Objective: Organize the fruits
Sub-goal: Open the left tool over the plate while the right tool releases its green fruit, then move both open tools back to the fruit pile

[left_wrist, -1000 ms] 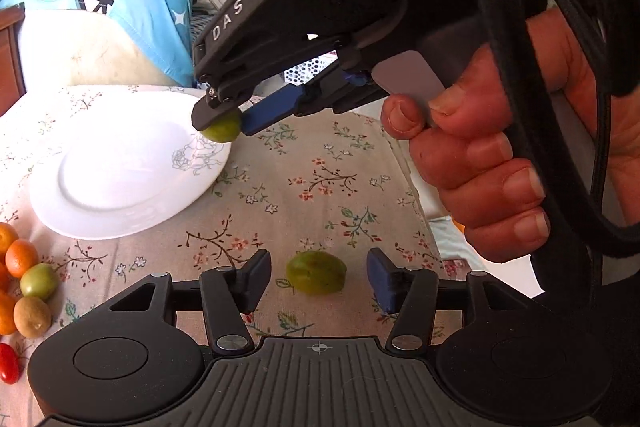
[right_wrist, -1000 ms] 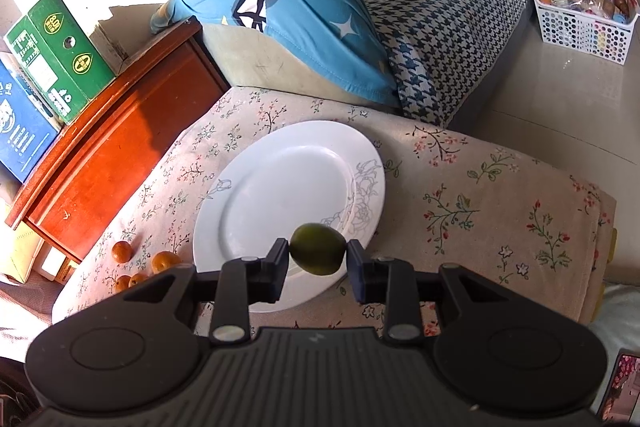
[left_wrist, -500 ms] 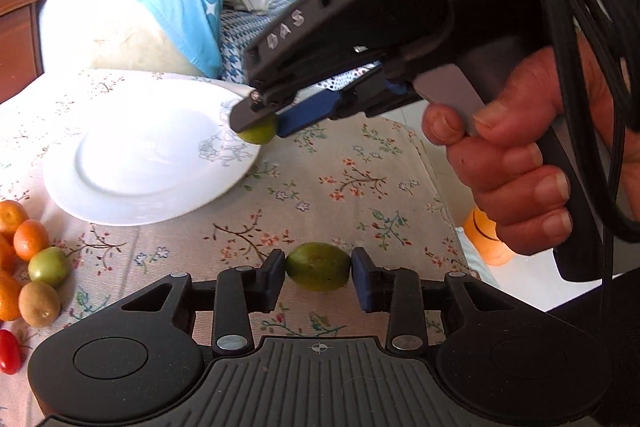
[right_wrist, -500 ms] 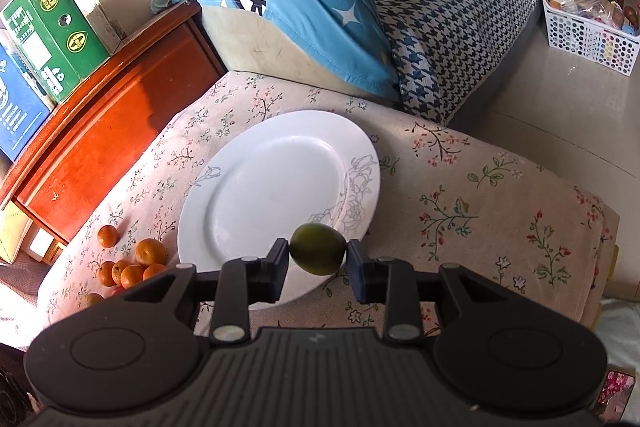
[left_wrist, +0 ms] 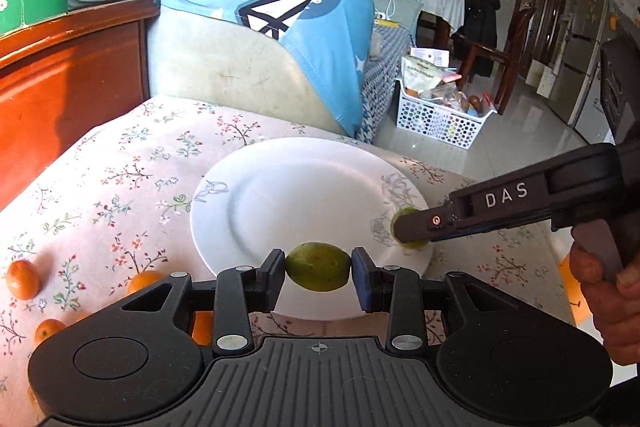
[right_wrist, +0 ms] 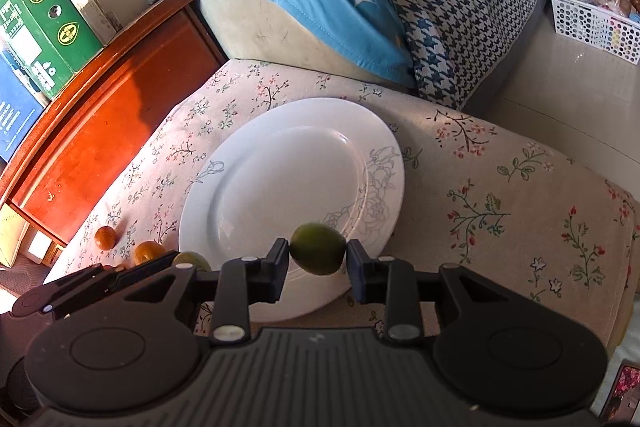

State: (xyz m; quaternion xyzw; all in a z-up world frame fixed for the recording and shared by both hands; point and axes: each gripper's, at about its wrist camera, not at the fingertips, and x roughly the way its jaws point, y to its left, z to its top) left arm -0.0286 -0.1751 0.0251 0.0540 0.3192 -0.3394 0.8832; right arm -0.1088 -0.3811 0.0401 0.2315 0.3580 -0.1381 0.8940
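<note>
My left gripper (left_wrist: 318, 267) is shut on a green fruit (left_wrist: 319, 266) and holds it above the near rim of the white plate (left_wrist: 280, 195). My right gripper (right_wrist: 317, 254) is shut on a second green fruit (right_wrist: 318, 247) over the plate's (right_wrist: 280, 179) near right rim. In the left wrist view the right gripper (left_wrist: 412, 229) reaches in from the right with its fruit (left_wrist: 402, 215) over the plate's right rim. The left gripper's fruit (right_wrist: 191, 259) shows at the lower left of the right wrist view.
Several small orange fruits (left_wrist: 22, 279) lie on the floral cloth (left_wrist: 120, 167) left of the plate; two show in the right wrist view (right_wrist: 106, 237). A wooden cabinet (left_wrist: 60, 75) stands at the left, a blue cushion (left_wrist: 280, 11) behind, a white basket (left_wrist: 440, 115) on the floor.
My left gripper closed on the green fruit, lifted it off the cloth and swung over the plate's near rim. The right gripper, holding its fruit, moved a little over the plate's right rim.
</note>
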